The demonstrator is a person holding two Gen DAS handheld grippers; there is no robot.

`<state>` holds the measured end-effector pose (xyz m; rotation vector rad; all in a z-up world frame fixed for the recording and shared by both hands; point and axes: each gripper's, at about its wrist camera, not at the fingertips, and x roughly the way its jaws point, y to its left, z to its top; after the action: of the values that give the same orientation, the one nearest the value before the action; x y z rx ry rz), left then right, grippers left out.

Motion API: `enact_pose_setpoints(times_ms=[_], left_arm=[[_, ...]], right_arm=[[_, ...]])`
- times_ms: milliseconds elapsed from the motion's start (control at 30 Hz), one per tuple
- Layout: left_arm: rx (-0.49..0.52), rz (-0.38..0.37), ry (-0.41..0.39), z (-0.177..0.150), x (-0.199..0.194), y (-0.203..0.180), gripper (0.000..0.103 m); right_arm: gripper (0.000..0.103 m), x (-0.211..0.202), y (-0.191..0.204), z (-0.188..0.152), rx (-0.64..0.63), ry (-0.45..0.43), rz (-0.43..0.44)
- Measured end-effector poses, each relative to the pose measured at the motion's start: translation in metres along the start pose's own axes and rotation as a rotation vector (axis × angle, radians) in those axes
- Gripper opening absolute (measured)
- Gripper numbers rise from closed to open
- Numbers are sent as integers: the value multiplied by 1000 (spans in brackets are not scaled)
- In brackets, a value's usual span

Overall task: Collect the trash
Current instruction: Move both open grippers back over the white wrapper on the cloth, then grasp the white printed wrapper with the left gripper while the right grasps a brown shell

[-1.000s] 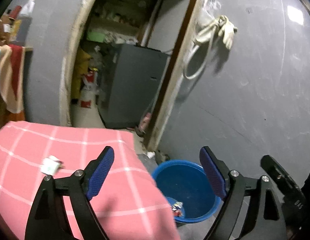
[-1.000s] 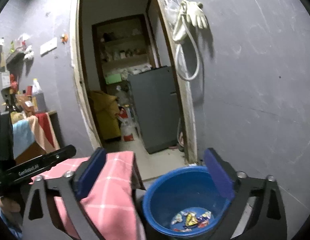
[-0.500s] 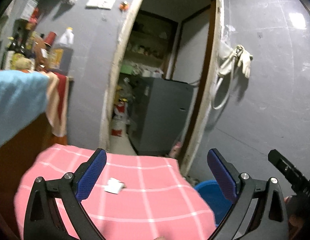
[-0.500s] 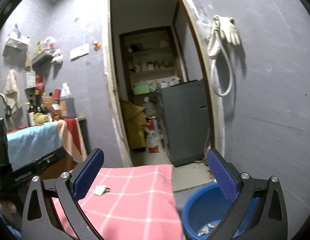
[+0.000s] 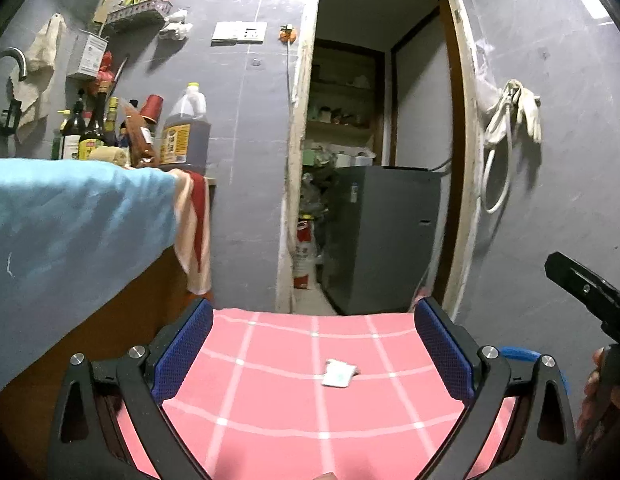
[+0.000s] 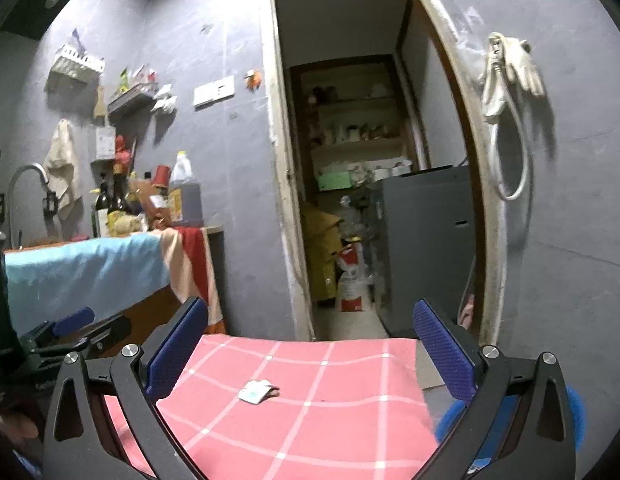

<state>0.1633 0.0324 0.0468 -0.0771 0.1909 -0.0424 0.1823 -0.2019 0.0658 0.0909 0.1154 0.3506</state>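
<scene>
Nearest the cameras: left gripper [image 5: 313, 350], jaws spread wide with nothing between the pads, having just been opening; right gripper [image 6: 310, 346], likewise wide and empty. Beneath both: pink checked cloth [image 5: 269, 408] covering a raised surface. On the cloth, well inside the span of either tool: one small white wrapper [image 5: 338, 374], crumpled, lying flat and alone, the only trash in view on the surface. Off the cloth's right edge and lower: blue basin [image 6: 574, 404], only its rim showing, judged to be the collecting vessel. To the left: counter draped in a light blue towel [image 5: 69, 216], bottles behind it. Farther back: grey wall, open doorway [image 5: 374, 160] with a grey cabinet and shelving beyond; pale gloves [image 5: 526, 108] hung at right. Step in hand, by estimate: lining up on the wrapper for a pick. Next move calls for lowering one tool until its pads straddle the wrapper, then closing low against the cloth without pinching the fabric.
</scene>
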Motion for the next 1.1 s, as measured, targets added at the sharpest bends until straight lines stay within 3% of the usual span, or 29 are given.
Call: enact_pose_setpoints(times_ms=[500,800,1100], left_arm=[[22,28,81,-33,49,22,99],[35,-8,233,-46,98,25,99],[35,-47,462,-65,155,18,98]], right_arm=[[103,62,7,-33,-43,110,51],[103,101,-5,-52,-63,238,35],[103,120,-21,-66,-70,331,-5]])
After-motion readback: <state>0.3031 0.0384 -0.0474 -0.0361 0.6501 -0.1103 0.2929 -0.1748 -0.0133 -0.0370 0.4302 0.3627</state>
